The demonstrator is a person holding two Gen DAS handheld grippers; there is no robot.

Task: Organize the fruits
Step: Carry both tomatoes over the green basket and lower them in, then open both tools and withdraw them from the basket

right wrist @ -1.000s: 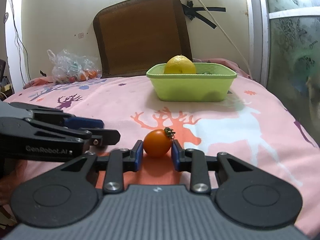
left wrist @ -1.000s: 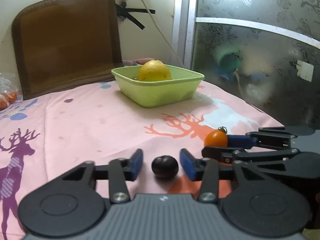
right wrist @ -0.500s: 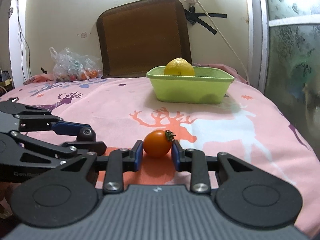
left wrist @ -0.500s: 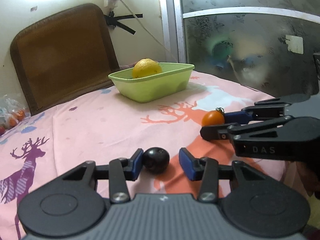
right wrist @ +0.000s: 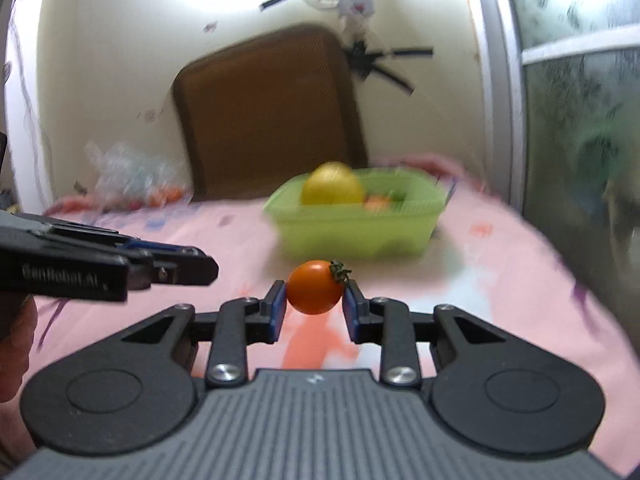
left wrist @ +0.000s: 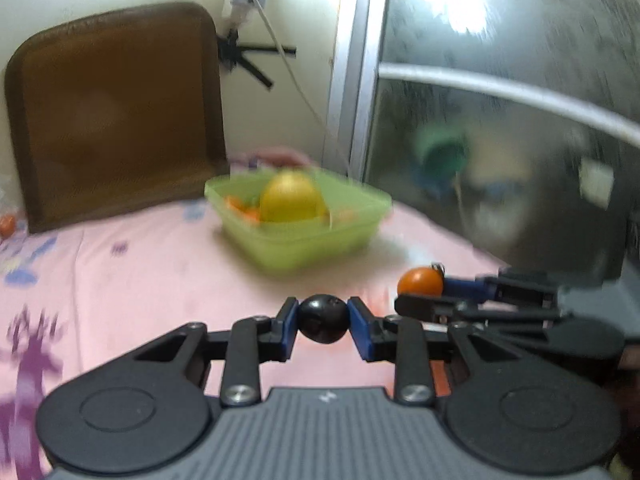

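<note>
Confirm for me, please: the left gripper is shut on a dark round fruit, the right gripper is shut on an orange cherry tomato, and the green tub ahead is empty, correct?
Not quite: the green tub is not empty. The left wrist view shows a yellow citrus fruit and some small orange pieces in it. The rest holds: the left gripper is shut on the dark round fruit, and the right gripper is shut on the orange cherry tomato.
</note>
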